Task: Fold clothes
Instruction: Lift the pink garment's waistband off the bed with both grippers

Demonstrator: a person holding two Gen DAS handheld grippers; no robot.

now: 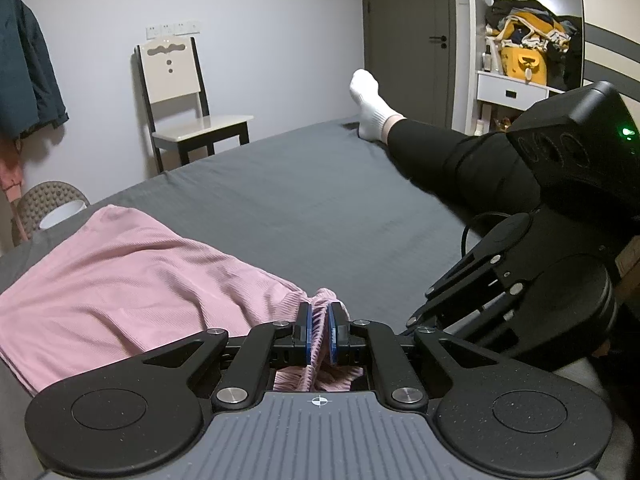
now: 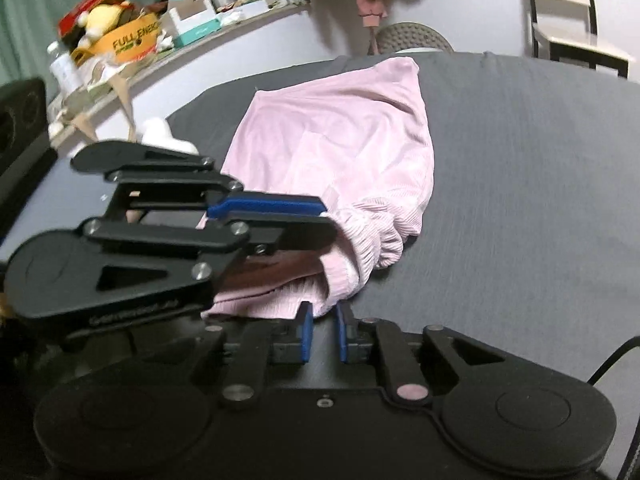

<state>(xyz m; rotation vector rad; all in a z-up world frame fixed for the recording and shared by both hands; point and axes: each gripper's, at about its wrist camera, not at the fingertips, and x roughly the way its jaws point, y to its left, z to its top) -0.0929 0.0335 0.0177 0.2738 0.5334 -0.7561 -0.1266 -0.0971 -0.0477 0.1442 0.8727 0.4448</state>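
Your left gripper [image 1: 319, 330] pinches the pink garment's [image 1: 120, 272] gathered waistband on the bed [image 1: 300, 208], while your right gripper [image 2: 323, 334] gapes empty beside it; lifting one-handed could bunch the cloth.

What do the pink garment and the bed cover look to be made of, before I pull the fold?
Pink garment: seemingly a soft, fine-ribbed knit, matte; thin parallel ribs show, and it gathers at the elastic-looking edge pinched in the left gripper. Bed cover: apparently smooth woven cloth, matte dark grey, with shallow creases. Right gripper stands open.
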